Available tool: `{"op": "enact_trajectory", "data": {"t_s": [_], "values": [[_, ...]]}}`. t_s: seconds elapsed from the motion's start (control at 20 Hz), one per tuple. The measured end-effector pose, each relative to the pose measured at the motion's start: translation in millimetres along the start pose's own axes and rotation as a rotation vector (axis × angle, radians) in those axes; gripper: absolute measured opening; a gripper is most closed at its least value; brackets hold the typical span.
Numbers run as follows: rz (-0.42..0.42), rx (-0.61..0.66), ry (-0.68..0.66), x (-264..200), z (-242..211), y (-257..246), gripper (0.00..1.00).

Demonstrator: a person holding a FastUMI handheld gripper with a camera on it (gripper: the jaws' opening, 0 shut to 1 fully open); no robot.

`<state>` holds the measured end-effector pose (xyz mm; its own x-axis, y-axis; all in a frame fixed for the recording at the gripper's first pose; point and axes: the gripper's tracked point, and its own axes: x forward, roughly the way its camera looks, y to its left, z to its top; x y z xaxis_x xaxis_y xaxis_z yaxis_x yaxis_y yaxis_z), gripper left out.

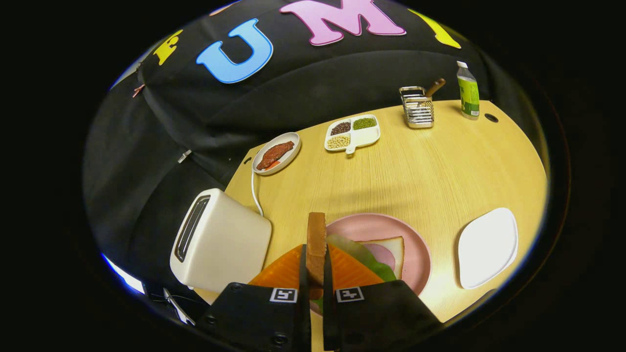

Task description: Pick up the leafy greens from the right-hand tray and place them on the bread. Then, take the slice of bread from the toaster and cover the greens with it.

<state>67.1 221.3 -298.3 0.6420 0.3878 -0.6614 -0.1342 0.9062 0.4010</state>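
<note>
My gripper (pixel 316 266) is shut on a slice of bread (pixel 316 239), held on edge between the two orange fingers (pixel 282 271). Just beyond the fingers lies a pink plate (pixel 391 230) with a bread slice (pixel 391 249), a pink slice of meat and leafy greens (pixel 364 256) on top; the fingers hide part of the greens. The white toaster (pixel 220 239) stands to the left of the fingers, beside the plate. Right of the plate sits the white tray (pixel 487 247), bare.
At the far side of the wooden table (pixel 440 171) are an oval dish with meat (pixel 276 154), a divided dish of beans (pixel 352 133), a wire rack with a wooden-handled utensil (pixel 419 107) and a green-labelled bottle (pixel 469 93). A white cord (pixel 254 193) runs from the toaster.
</note>
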Motion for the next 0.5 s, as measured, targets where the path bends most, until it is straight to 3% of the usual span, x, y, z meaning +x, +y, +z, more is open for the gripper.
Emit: {"op": "enact_trajectory", "data": {"t_s": [0.4, 0.5], "values": [[-0.043, 0.097, 0.025, 0, -13, -47, 0.17], [-0.075, 0.104, 0.027, 2, -17, -62, 0.29]]}}
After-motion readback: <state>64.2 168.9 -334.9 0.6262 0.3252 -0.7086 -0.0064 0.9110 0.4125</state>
